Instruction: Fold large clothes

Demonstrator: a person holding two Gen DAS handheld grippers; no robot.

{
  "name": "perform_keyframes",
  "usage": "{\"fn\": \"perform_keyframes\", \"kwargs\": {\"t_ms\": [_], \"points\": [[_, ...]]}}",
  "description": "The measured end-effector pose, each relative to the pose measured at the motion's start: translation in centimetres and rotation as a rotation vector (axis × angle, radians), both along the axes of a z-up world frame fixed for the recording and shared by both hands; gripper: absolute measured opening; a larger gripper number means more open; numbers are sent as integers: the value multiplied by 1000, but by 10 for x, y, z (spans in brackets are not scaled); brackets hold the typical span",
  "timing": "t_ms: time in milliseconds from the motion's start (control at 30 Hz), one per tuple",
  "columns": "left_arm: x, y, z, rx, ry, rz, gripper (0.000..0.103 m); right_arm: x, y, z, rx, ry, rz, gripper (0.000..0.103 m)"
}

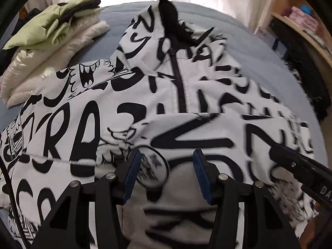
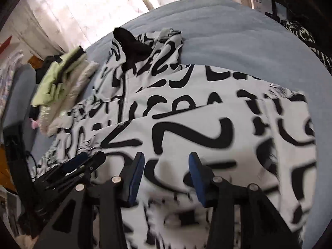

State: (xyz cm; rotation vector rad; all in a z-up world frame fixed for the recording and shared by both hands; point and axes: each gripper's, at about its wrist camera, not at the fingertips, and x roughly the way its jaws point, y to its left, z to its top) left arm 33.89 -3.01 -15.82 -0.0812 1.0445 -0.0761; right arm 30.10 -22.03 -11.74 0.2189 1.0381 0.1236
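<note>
Hovering over a white jacket (image 1: 157,95) with black lettering, spread across a blue bed (image 2: 238,37).

The left gripper (image 1: 166,174) hangs above the jacket's lower front, its blue pads (image 1: 131,178) apart with nothing pinched between them. The right gripper (image 2: 166,176) hangs just beside it, jaws likewise spread over the fabric, gripping nothing. The jacket's black-lined hood (image 1: 169,10) points toward the curtains (image 2: 78,6). A stack of folded clothes (image 1: 51,47), green on white, sits near the jacket's shoulder.
</note>
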Motion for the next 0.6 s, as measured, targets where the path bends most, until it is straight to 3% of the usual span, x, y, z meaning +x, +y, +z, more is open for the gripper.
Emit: {"fn": "perform_keyframes", "kwargs": {"t_ms": [67, 200, 233, 300, 400, 500, 600], "points": [[8, 5, -10, 25, 10, 20, 50, 7, -14, -10, -54, 12, -44, 44], [12, 18, -17, -47, -4, 3, 49, 8, -75, -19, -80, -15, -160, 43], [11, 18, -17, -42, -11, -6, 47, 4, -92, -18, -66, -29, -179, 34], [8, 15, -17, -20, -25, -21, 47, -5, -120, -19, 71, -31, -187, 27], [4, 11, -13, 12, -22, -17, 47, -18, -135, -12, -86, -29, -286, 31], [-2, 13, -6, 49, -22, 13, 48, -30, -150, -11, -59, -1, -333, 32], [-13, 18, 5, 34, -30, 9, 48, -46, -155, -4, -50, 11, -346, 33]]}}
